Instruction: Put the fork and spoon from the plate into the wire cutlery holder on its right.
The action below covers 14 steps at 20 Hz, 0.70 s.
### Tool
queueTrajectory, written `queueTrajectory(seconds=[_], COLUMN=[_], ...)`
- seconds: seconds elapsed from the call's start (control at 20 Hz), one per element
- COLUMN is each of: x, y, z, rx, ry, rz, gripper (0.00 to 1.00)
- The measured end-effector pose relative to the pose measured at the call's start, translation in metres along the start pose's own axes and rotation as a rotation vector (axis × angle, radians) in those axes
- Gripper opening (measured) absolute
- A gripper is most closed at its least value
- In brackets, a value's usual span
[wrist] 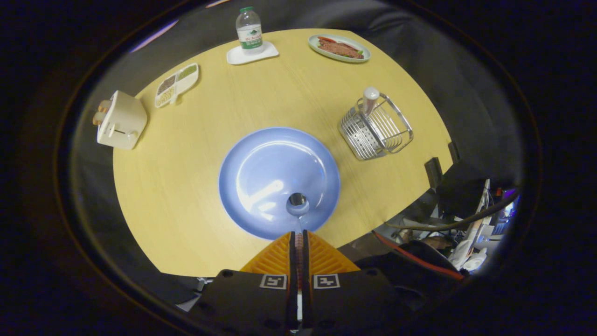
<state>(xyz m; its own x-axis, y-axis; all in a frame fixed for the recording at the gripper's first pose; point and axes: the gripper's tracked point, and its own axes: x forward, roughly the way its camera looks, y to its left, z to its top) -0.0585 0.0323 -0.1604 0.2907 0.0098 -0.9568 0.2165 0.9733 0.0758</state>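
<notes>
Gripper view shows the gripper (298,235) raised above the table with its two fingers pressed almost together on the thin handle of a shiny metal spoon (297,204), whose round bowl sticks out just ahead of the tips at 12 o'clock. Judging by the narrow slit between the fingers, the hold is a pinch on a slim, slick stem, so the spoon could swivel or slide out if the gripper tilts or jolts.

Beneath the spoon lies the round glossy blue plate (261,172) on the pale yellow wooden table (186,186). No fork can be made out on it.

Further off, at about 1 o'clock from the fingertips, stands the silver wire cutlery holder (373,133), well apart from the plate, with a pale rounded handle (370,99) already rising from it; whether that is the fork I cannot tell. The spoon's bowl may knock that handle or catch on the wire rim during lowering, and the light basket could tip or skid.

Farthest away sit a cream toaster (121,120) at 10 o'clock, a white divided dish (177,85), a clear plastic bottle (249,29) on a white tray (252,53), and an oval plate of food (339,47).
</notes>
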Motion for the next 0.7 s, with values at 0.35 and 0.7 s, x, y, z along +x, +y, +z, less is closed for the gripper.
queueTrajectory(seconds=[0.35,0.7], x=[0.033,0.067], y=[0.000,0.001], z=[-0.019,-0.020], rx=[-0.028,-0.040], ry=[0.059,0.058], rz=[-0.024,-0.047], gripper=[0.07,0.03])
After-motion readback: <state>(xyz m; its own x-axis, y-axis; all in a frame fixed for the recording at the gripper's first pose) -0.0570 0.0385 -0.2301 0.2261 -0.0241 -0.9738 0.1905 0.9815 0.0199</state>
